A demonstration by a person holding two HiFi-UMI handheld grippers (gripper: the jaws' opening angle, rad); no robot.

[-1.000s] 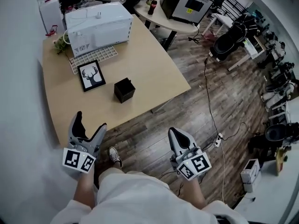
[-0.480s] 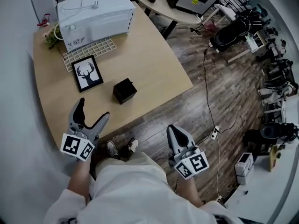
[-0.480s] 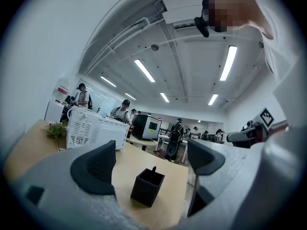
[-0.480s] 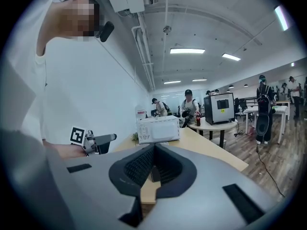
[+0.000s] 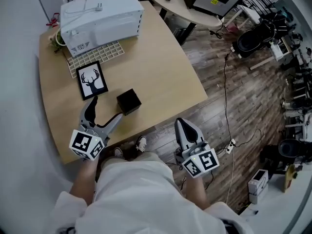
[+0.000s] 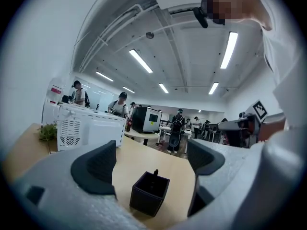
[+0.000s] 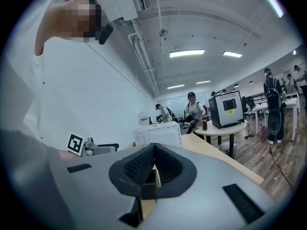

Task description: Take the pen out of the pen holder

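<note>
So, nothing lifted yet: pen (image 6: 155,172) stands in the black pen holder (image 5: 128,101) on the surface (image 5: 161,67), just ahead of the left gripper's (image 5: 106,109) spread, empty fingers (image 6: 96,166); right gripper (image 5: 185,126) clenched on nothing, well aside.

Black pen holder (image 5: 129,102); tan table (image 5: 158,67); white microwave (image 5: 102,16); black-white deer picture (image 5: 92,80).

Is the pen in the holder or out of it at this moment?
In. The pen pokes up above the rim of the upright black pen holder; the left gripper is open and holds nothing.
</note>
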